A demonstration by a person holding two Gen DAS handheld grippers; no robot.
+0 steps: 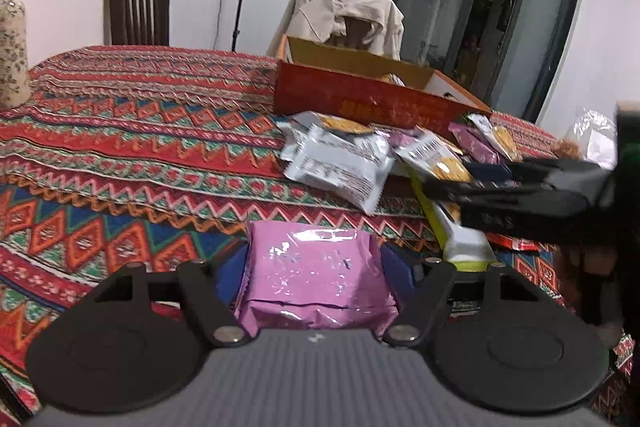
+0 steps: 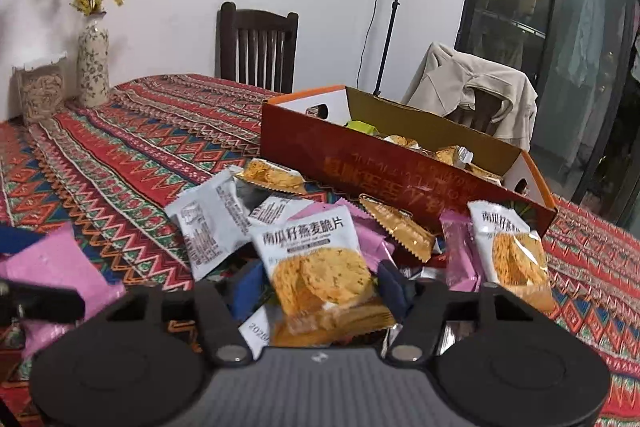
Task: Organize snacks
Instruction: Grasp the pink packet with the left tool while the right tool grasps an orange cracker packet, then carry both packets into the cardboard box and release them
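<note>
Two grippers: left [image 1: 314, 267] fingers apparently clamp a pink packet [image 1: 316, 283], right [image 2: 320, 283] a cracker packet [image 2: 324, 275].

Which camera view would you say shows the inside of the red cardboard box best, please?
The right wrist view: it looks over the red cardboard box wall, showing snack packets inside. The left wrist view shows mostly the box's outer wall, with only a sliver of its contents.
</note>
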